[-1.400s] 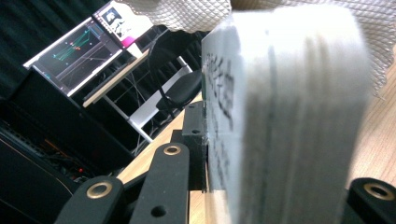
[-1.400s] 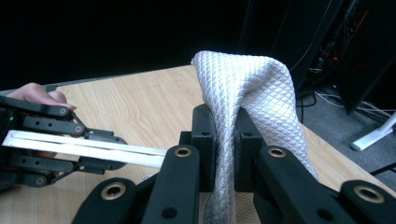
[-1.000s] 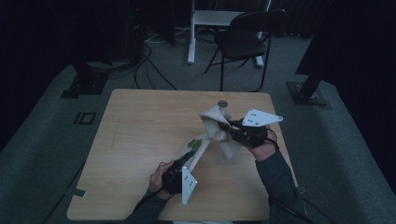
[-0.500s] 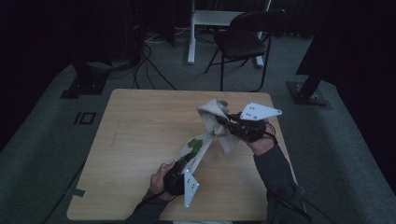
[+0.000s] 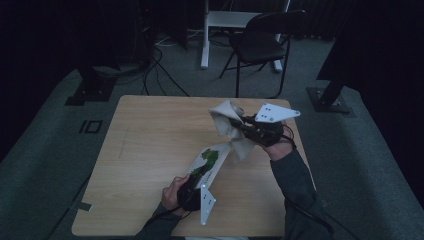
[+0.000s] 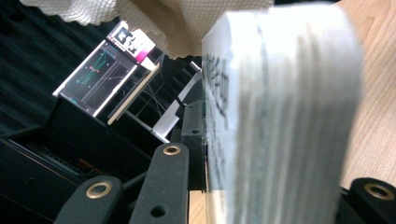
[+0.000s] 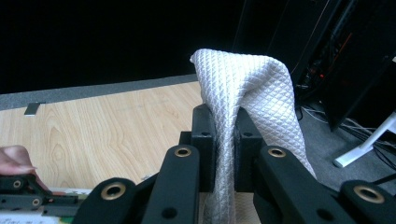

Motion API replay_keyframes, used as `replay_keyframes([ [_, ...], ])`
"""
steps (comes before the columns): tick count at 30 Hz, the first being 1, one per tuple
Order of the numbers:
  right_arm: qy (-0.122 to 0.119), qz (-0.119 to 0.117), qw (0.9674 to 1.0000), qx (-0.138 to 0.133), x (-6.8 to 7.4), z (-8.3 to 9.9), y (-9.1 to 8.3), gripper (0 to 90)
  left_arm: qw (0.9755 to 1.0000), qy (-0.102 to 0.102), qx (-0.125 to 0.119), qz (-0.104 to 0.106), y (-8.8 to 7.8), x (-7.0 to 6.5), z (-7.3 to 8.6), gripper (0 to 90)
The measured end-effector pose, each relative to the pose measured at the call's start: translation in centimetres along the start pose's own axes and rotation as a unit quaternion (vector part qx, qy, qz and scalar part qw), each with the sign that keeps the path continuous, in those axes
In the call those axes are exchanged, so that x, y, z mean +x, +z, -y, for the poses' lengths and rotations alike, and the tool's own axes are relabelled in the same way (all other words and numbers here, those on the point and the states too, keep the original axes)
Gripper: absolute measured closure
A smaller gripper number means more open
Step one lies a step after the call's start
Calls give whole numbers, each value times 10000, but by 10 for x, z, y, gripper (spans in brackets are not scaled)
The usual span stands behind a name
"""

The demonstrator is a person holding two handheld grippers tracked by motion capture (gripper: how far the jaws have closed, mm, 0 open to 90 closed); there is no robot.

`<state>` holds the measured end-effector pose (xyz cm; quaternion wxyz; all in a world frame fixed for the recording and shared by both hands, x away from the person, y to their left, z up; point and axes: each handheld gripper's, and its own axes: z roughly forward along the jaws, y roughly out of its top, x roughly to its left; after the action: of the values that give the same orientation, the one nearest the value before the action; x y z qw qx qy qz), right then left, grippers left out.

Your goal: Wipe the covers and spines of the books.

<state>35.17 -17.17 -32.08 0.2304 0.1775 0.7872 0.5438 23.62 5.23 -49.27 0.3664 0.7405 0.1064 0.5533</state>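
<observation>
left hand-held gripper (image 5: 200,170) clamped; right hand-held gripper (image 5: 240,125) clamped, raised

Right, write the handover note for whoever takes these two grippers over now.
Left gripper: shut on the white card with green print, held tilted above the table.
Right gripper: shut on the white quilted cloth, lifted beside the card's upper end.
Done: both things gripped and raised.
Left: probably wiping the card with the cloth; whether they touch now is unclear.

White diamond-quilted cloth (image 7: 247,88), white card (image 5: 212,160) with green print, light woodgrain table (image 5: 150,145)
</observation>
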Motion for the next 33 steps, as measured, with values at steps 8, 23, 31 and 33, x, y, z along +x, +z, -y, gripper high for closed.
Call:
replay_keyframes([
  [8, -59, -88, 9999, 64, 3, -4, 9, 827, 9999, 116, -43, -11, 0, -4, -2, 775],
  [23, -115, -356, 9990, 264, 14, 1, 27, 827, 9990, 416, -82, -142, -1, -9, -4, 773],
  [31, -31, -485, 9978, 450, 14, 8, 34, 827, 9981, 586, -57, -206, -1, -11, -4, 773],
  [33, -12, -516, 9973, 518, 15, 11, 37, 827, 9975, 674, -40, -218, -1, -11, -4, 773],
])
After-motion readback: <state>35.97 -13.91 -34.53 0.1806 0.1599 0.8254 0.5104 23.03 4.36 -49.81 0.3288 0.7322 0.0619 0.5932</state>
